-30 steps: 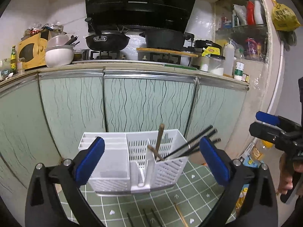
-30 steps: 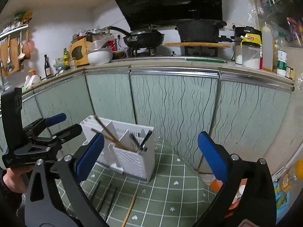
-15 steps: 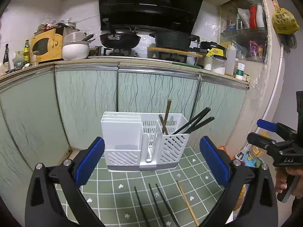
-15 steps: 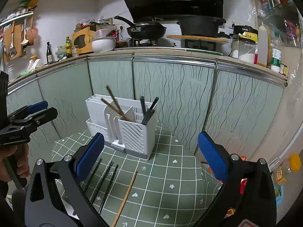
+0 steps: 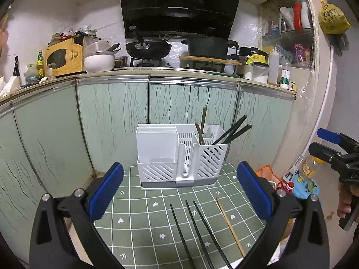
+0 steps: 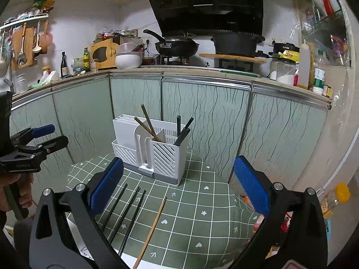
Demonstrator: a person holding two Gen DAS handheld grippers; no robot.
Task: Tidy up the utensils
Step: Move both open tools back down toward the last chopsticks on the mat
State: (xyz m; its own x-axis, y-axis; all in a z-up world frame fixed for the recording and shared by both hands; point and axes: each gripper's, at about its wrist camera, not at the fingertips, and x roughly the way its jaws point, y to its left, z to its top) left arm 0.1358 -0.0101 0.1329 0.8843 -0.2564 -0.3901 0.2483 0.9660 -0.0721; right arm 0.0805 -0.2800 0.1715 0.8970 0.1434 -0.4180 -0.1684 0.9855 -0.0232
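Note:
A white slotted utensil holder stands at the far side of a green checked cloth; it also shows in the right wrist view. It holds two brown wooden chopsticks and some black chopsticks. On the cloth lie three black chopsticks and one wooden chopstick, also seen in the right wrist view. My left gripper is open and empty, short of the holder. My right gripper is open and empty above the loose chopsticks.
Green cabinet doors stand right behind the holder under a counter with a wok, a pot and jars. Bottles and bags sit on the floor at the right. The cloth's near edge lies below the grippers.
Both grippers have pulled back and up from the holder, which now looks smaller and farther. More of the cloth and the loose chopsticks show. Both stay open and empty.

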